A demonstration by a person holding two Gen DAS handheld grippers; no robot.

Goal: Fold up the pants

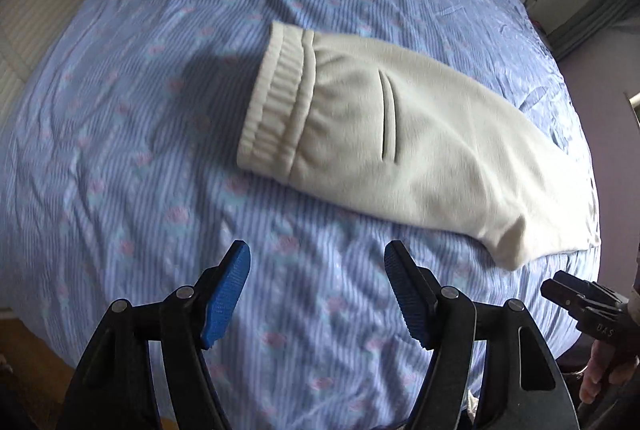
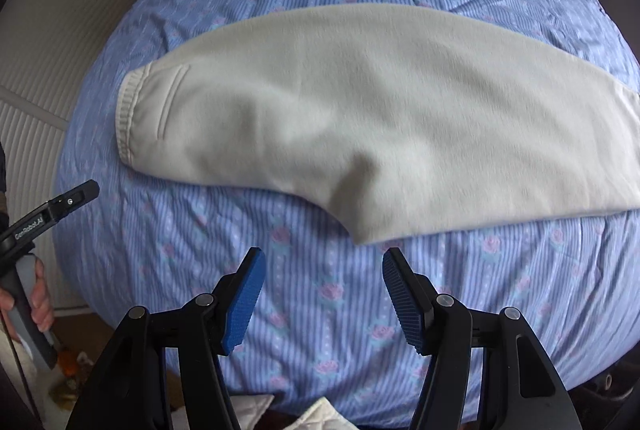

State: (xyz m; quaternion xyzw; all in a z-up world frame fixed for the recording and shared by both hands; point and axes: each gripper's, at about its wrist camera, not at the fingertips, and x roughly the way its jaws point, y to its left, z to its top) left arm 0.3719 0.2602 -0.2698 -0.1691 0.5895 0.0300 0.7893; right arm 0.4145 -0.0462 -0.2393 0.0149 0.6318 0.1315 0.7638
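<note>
Cream pants [image 1: 400, 134] lie on the blue striped bed, folded lengthwise leg on leg, waistband [image 1: 276, 102] to the left, legs running right. In the right wrist view the pants [image 2: 380, 118] span the bed, the crotch corner [image 2: 364, 234] pointing at me. My left gripper [image 1: 318, 294] is open and empty, above the bed short of the waistband. My right gripper [image 2: 324, 298] is open and empty, just short of the crotch corner. The leg ends run out of view on the right.
The bedspread [image 1: 120, 150] is wrinkled, with pink flower print. A pale ribbed wall or headboard [image 2: 40, 70] stands left of the bed. The other gripper shows at the frame edges [image 1: 588, 306] [image 2: 48, 210]. Clutter lies on the floor [image 2: 72, 370] below the bed edge.
</note>
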